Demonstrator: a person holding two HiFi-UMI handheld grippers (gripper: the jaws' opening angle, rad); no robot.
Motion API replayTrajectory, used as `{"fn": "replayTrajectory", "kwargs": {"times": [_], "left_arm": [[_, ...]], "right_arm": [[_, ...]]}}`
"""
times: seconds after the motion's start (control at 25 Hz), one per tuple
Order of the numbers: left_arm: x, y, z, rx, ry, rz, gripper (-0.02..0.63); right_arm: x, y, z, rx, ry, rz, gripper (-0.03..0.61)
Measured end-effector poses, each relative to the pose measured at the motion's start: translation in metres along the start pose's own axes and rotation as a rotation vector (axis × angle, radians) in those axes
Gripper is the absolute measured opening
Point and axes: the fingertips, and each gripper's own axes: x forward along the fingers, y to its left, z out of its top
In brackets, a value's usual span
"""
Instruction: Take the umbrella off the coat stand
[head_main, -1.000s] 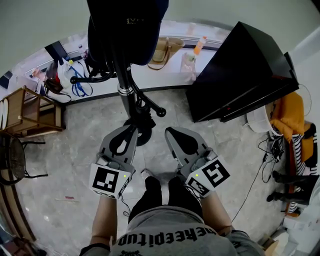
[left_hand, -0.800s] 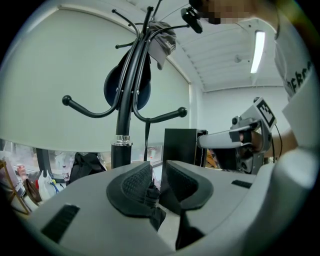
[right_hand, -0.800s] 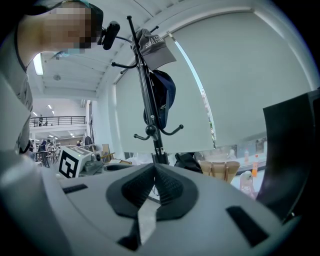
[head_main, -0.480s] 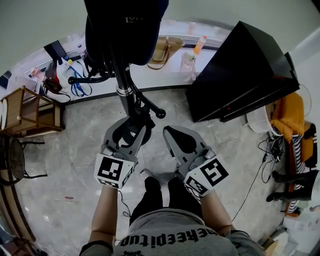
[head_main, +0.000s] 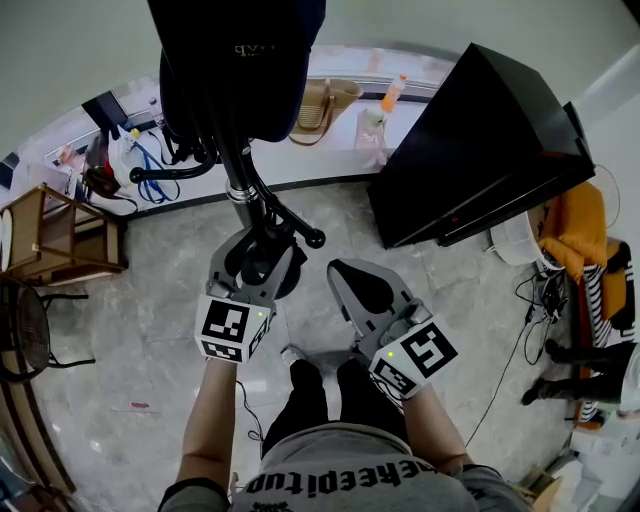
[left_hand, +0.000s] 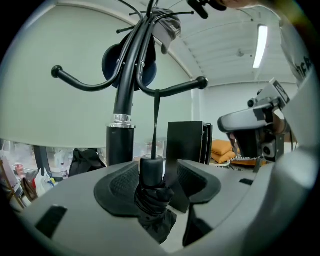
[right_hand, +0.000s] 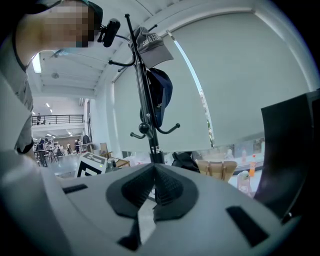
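black umbrella (left_hand: 152, 202), black coat stand (left_hand: 123, 100), grey left gripper (head_main: 258, 247), black-and-white marker cube (head_main: 232, 330).

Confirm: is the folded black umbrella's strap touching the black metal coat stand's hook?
Touching. Left gripper view: the thin black strap runs taut from the folded umbrella up onto the curved hook, no gap.

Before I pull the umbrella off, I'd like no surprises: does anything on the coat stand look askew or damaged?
Nothing stands out. The coat stand is upright, and the folded umbrella hangs by its strap from a hook, between the jaws of the left gripper, which are opening and not pressing it. No damage shows.
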Motion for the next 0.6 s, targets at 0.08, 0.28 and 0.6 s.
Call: {"fn": "replayTrajectory", "kwargs": {"times": [0.08,0.28,0.6], "left_arm": [[0.005,0.001,-0.003,0.000,0.007,-0.002,0.242],[0.015,0.001,-0.010,0.013,0.021,-0.006,0.253],[0.028,0.000,-0.010,0.033,0.020,-0.011,0.258]], "right_arm": [[-0.001,-0.002,0.000,-0.001,0.001,-0.007,0.012],[-0.004,-0.005,-0.001,-0.004,0.006,-0.017,0.012],[-0.009,-0.011,-0.002,-0.005,0.012,-0.030,0.012]]}}
